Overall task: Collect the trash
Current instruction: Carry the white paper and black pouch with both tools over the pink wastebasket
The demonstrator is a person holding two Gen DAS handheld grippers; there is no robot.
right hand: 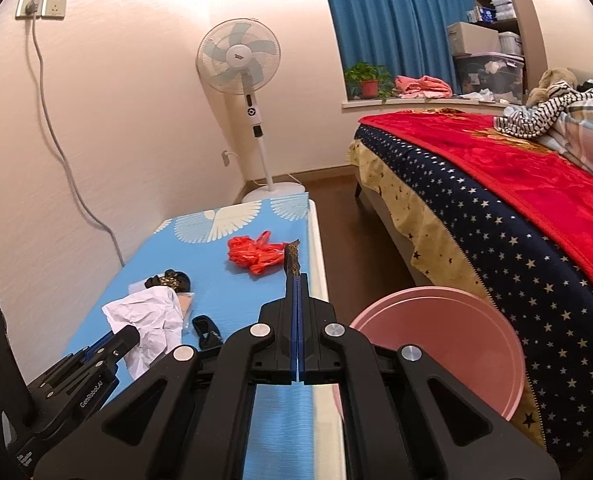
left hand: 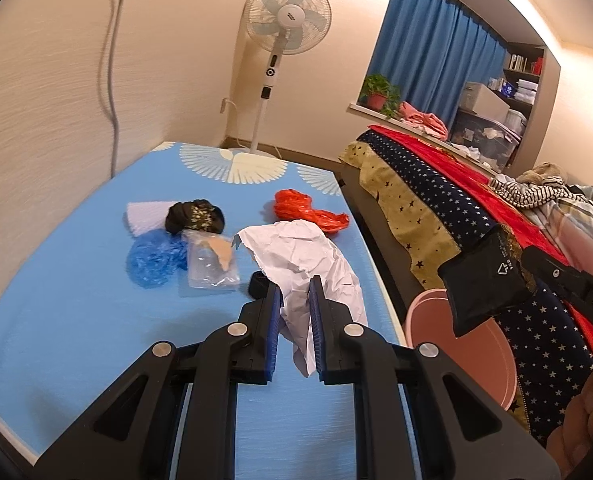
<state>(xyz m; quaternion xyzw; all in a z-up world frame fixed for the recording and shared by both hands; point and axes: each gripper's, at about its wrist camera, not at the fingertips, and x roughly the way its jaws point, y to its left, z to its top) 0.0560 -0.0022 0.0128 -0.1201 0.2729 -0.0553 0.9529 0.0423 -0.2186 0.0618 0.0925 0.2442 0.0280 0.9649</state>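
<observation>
Left wrist view shows our left gripper (left hand: 296,312) with its jaws pinched on the crumpled white paper (left hand: 308,256), which trails loosely over the blue surface (left hand: 76,320). Our right gripper (right hand: 297,292) has its jaws pressed tight on a flat black packet (left hand: 482,280), held just above the pink bin (right hand: 448,340) beside the surface. We think the paper could snag or slip free on the way across, since only its edge is caught. Other scraps, like the orange bag (left hand: 304,210), remain uncollected.
</observation>
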